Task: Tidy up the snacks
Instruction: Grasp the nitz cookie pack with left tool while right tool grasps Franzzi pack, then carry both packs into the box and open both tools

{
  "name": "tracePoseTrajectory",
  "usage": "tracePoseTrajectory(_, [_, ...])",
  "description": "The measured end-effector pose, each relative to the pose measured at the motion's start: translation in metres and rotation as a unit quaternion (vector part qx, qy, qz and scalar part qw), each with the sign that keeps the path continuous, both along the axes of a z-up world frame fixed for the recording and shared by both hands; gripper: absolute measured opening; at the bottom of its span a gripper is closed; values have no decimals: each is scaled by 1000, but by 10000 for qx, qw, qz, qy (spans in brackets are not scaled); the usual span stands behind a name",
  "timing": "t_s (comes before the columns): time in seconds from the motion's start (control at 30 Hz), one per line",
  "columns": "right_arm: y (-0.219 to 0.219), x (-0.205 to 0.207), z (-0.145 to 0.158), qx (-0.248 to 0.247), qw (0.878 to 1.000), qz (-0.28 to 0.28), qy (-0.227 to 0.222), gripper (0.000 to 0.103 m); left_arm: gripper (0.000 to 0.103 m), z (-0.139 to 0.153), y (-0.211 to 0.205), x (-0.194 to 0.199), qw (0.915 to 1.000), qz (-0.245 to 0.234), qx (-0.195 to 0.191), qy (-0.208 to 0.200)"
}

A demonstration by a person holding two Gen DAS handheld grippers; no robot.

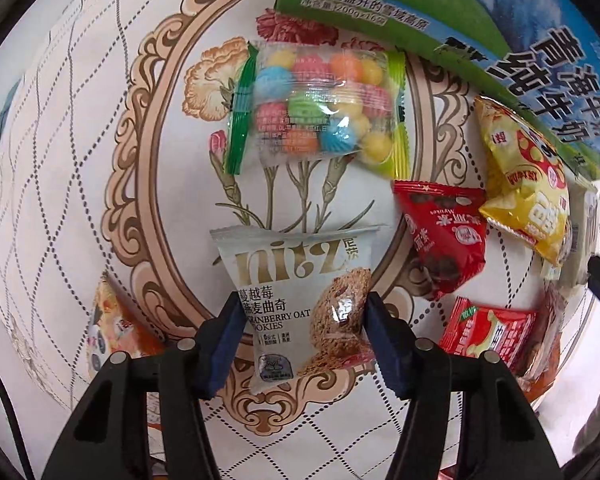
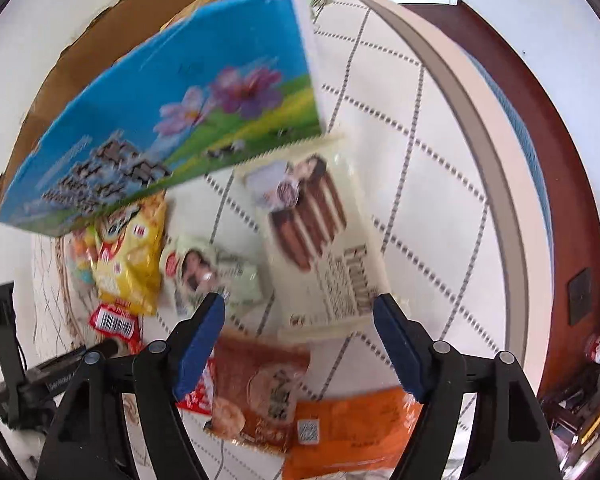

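Note:
My left gripper (image 1: 300,312) has its blue pads on both sides of a silver cranberry oat cookie packet (image 1: 296,280) and grips it over the floral tablecloth. Beyond it lie a clear bag of coloured candy balls (image 1: 320,108), a red packet (image 1: 444,236), a yellow chip bag (image 1: 524,176) and another red packet (image 1: 488,332). My right gripper (image 2: 300,316) is open and empty above a white chocolate wafer packet (image 2: 320,232). A brown packet (image 2: 260,392) and an orange packet (image 2: 352,436) lie under it. The milk carton box (image 2: 172,120) stands open at the back.
In the right wrist view a pale green packet (image 2: 212,272), the yellow chip bag (image 2: 132,256) and a red barcode packet (image 2: 116,322) lie left. The table's rim (image 2: 496,152) curves along the right, with a dark wood edge beyond. An orange packet (image 1: 116,328) lies at left in the left view.

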State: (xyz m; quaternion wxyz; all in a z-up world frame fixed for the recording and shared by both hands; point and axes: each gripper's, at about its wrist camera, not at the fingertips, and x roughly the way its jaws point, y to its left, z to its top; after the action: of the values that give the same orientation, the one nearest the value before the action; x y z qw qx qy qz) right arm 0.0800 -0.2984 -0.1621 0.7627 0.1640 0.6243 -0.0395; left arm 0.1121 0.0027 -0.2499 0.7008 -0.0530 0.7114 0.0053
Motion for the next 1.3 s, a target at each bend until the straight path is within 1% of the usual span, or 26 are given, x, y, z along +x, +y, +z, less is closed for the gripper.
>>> tracePoseTrajectory(0.03, [-3, 8, -1, -84, 10000, 14, -34, 79, 59, -4, 0, 1, 10000, 24, -25, 29])
tracePoseTrajectory(0.1, [-1, 27, -7, -322, 9993, 189, 50, 79, 60, -9, 1, 3, 10000, 42, -24, 64])
tracePoseTrajectory(0.17, [2, 43, -17, -398, 9983, 364, 222, 78, 60, -15, 0, 12, 9999, 50, 14, 97])
tracePoseTrajectory(0.2, [4, 45, -21, -480, 9975, 412, 301, 65, 60, -18, 1, 14, 9999, 40, 33, 94])
tracePoseTrajectory(0.27, [9, 47, -24, -642, 9961, 489, 351, 65, 60, -19, 0, 12, 10000, 27, 66, 52])
tracePoseTrajectory(0.33, [14, 45, -25, -607, 9957, 522, 461, 65, 58, -14, -3, 18, 10000, 7, 65, 0])
tracePoseTrajectory(0.37, [15, 40, -26, -549, 9954, 555, 555, 65, 58, -12, -2, 14, 10000, 15, 66, 7])
tracePoseTrajectory(0.4, [18, 32, -29, -477, 9951, 594, 631, 65, 58, -15, 0, 23, 10000, 34, 54, 33])
tracePoseTrajectory(0.5, [21, 13, -37, -387, 9931, 695, 857, 66, 58, -16, 1, 7, 10000, 39, -18, 82])
tracePoseTrajectory(0.6, [18, 3, -38, -271, 9936, 612, 913, 69, 61, -24, 0, 1, 9999, 38, -40, 106])
tracePoseTrajectory(0.73, [7, -9, -50, -151, 9940, 488, 966, 69, 62, -33, -6, 2, 9998, 13, 26, 176])
tracePoseTrajectory(0.83, [-8, -4, -52, -151, 9941, 463, 965, 69, 61, -29, -14, 4, 9998, -13, 103, 150])
tracePoseTrajectory(0.87, [-11, -3, -52, -183, 9943, 476, 940, 68, 60, -26, -20, 6, 9998, -19, 117, 132])
tracePoseTrajectory(0.9, [-8, -4, -54, -222, 9942, 507, 924, 65, 59, -25, -22, 4, 9998, -37, 155, 111])
tracePoseTrajectory(1.0, [-3, -1, -55, -290, 9942, 588, 854, 64, 53, -3, -35, 0, 9995, -142, 281, -1])
tracePoseTrajectory(1.03, [0, -3, -53, -300, 9941, 613, 839, 63, 52, 3, -38, -2, 9993, -193, 303, -41])
tracePoseTrajectory(1.07, [0, 5, -51, -295, 9944, 603, 815, 63, 52, 8, -40, -5, 9993, -218, 283, -78])
tracePoseTrajectory(1.2, [-4, -5, -21, -153, 9964, 564, 618, 63, 52, 33, -43, -14, 9993, -259, 139, -223])
tracePoseTrajectory(1.3, [-7, -12, 2, 95, 9980, 489, 396, 63, 52, 59, -47, -20, 9989, -295, -8, -362])
